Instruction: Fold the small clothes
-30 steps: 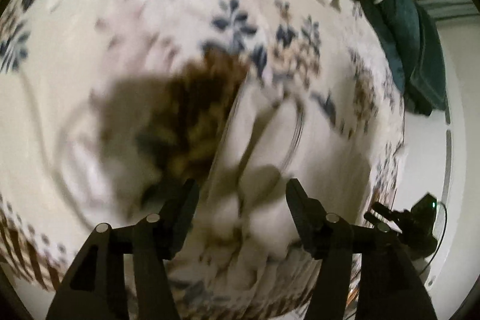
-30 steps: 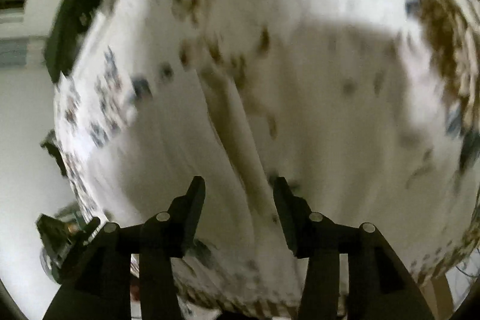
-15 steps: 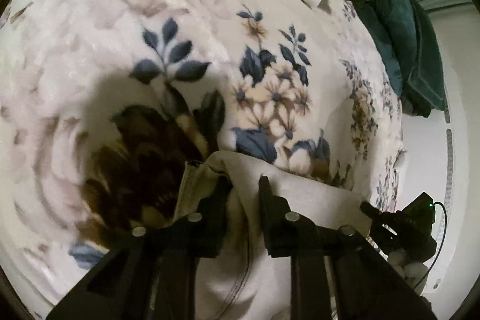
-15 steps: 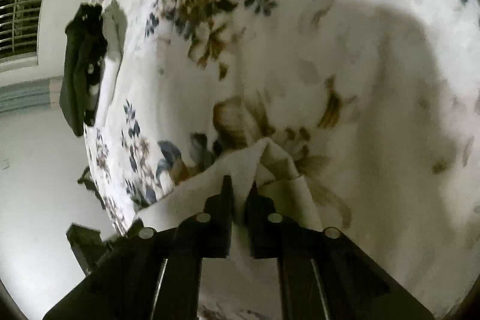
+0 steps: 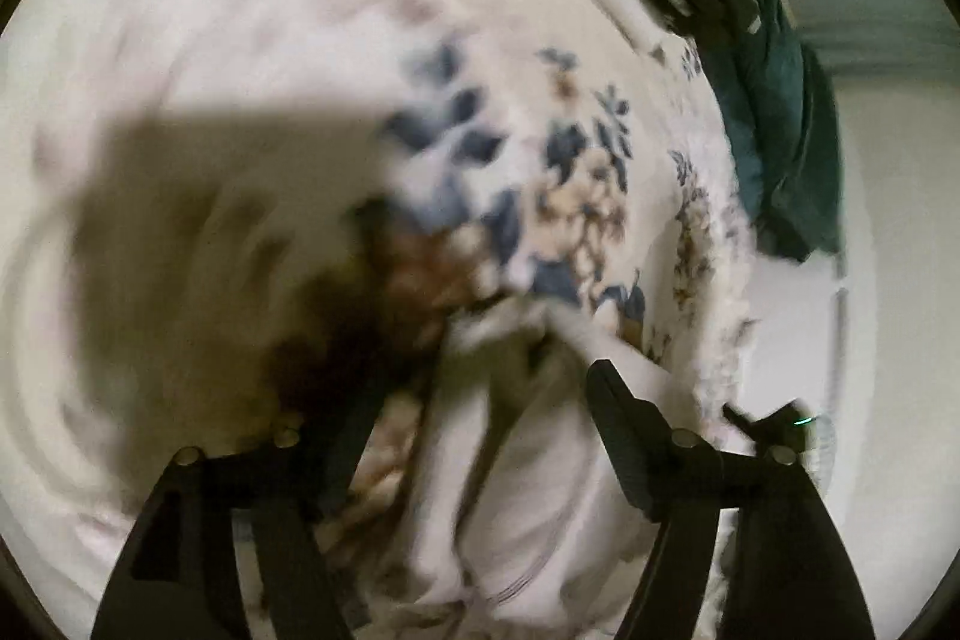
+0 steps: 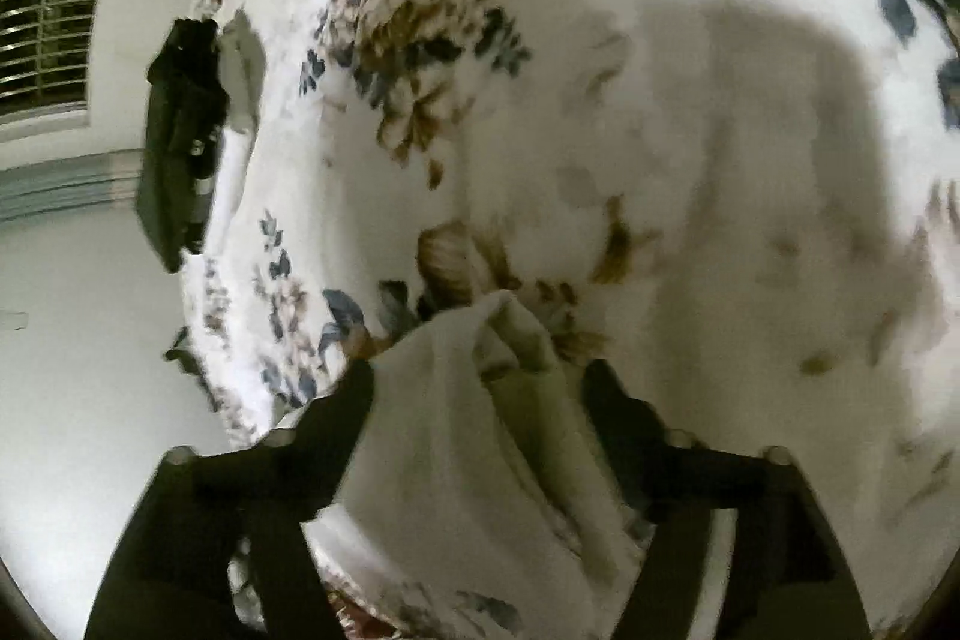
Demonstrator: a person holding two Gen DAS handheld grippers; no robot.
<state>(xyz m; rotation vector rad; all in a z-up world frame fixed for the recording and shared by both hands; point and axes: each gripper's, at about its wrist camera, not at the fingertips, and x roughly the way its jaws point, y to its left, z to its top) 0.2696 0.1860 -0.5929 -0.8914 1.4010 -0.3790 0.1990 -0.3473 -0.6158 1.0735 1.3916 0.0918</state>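
One pale cream garment [image 5: 540, 490], bunched in soft folds, lies low centre in both wrist views, on a floral blanket [image 5: 570, 196]. In the left wrist view it sits between the fingers of the left gripper [image 5: 480, 394] — jaws spread wide, nothing pinched. The frame is motion-blurred, so seams are hard to read. In the right wrist view a peaked fold of the same garment [image 6: 456, 400] rises between the fingers of the right gripper [image 6: 477, 376], jaws likewise spread, cloth lying loose in the gap.

Around it: the blanket [image 6: 420, 22] carries blue leaf and brown flower prints, with a broad shadow across it. One dark green cloth [image 5: 780, 148] hangs at the blanket's edge, upper right of the left view. One black garment [image 6: 180, 130] lies at the blanket's edge, left of the right view — a window [image 6: 48, 46] beyond it.
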